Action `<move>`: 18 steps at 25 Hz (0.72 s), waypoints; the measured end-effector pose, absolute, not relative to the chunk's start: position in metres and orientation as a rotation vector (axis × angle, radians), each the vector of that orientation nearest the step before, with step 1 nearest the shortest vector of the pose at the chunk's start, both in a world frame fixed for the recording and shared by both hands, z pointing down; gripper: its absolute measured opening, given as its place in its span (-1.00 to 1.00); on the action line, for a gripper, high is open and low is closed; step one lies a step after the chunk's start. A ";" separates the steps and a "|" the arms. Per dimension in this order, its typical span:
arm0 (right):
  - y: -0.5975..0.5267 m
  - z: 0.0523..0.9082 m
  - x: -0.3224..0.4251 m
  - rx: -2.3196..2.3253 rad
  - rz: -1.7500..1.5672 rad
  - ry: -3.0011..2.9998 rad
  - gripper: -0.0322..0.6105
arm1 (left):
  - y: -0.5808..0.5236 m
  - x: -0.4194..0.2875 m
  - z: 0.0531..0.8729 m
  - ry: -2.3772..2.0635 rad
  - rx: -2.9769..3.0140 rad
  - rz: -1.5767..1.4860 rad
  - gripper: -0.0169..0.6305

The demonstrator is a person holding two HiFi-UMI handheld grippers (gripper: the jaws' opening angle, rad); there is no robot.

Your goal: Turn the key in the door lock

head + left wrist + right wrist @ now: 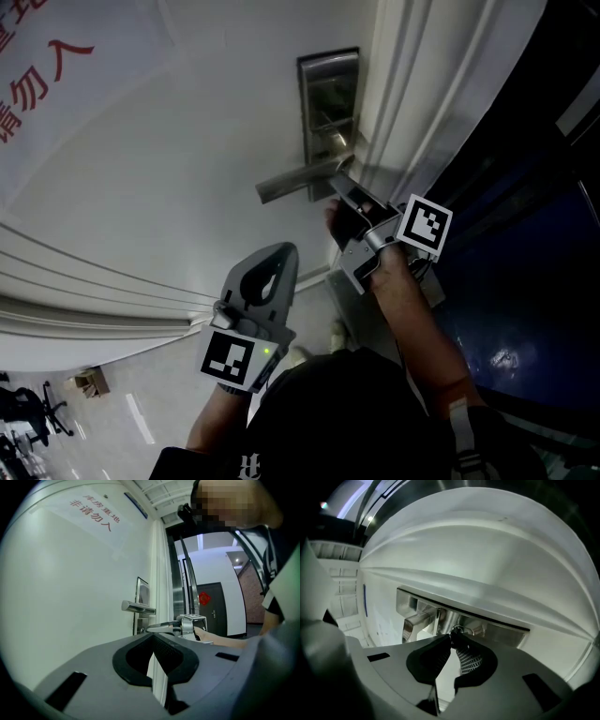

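Door (169,159) fills our view, with red lettering (37,84) at its left. Our left gripper (279,255) hangs closed and empty, apart from the door and lower than the handle (295,180). Further right, our right gripper (339,186) is clamped on the key (455,630), right against the lock plate (328,103) beneath the handle.

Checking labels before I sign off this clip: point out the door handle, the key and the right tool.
door handle (286,185), head view, middle of the lever.
key (458,629), right gripper view, its visible head.
right tool (452,639), right gripper view, between its tips, closed on the key.
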State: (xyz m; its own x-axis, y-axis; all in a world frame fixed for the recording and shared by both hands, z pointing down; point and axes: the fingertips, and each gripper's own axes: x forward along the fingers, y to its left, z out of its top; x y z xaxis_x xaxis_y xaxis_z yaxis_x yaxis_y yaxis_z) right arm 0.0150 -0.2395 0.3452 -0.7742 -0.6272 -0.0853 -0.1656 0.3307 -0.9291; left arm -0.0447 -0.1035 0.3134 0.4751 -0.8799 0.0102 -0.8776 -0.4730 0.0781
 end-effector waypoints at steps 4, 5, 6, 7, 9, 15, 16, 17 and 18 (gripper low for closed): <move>-0.240 0.344 0.014 -0.600 -1.477 2.124 -0.78 | -0.104 -0.044 0.313 -1.568 2.636 -0.049 -0.93; -0.240 0.344 0.014 -0.576 -1.488 2.112 -0.77 | -0.104 -0.044 0.313 -1.566 2.637 -0.049 -0.93; -0.241 0.344 0.014 -0.551 -1.502 2.093 -0.76 | -0.105 -0.044 0.314 -1.563 2.637 -0.049 -0.93; -0.241 0.344 0.014 -0.523 -1.518 2.069 -0.75 | -0.105 -0.044 0.314 -1.559 2.638 -0.049 -0.93; -0.241 0.344 0.013 -0.448 -1.556 2.004 -0.72 | -0.105 -0.042 0.315 -1.550 2.641 -0.052 -0.93; -0.235 0.339 0.017 -0.360 -1.505 2.001 -0.65 | -0.105 -0.041 0.315 -1.531 2.648 -0.059 -0.93; -0.232 0.337 0.020 -0.379 -1.469 2.047 -0.65 | -0.105 -0.041 0.315 -1.528 2.649 -0.061 -0.92; -0.230 0.336 0.023 -0.399 -1.431 2.097 -0.65 | -0.104 -0.041 0.315 -1.525 2.651 -0.063 -0.93; -0.227 0.334 0.026 -0.420 -1.395 2.149 -0.66 | -0.104 -0.041 0.315 -1.522 2.653 -0.065 -0.92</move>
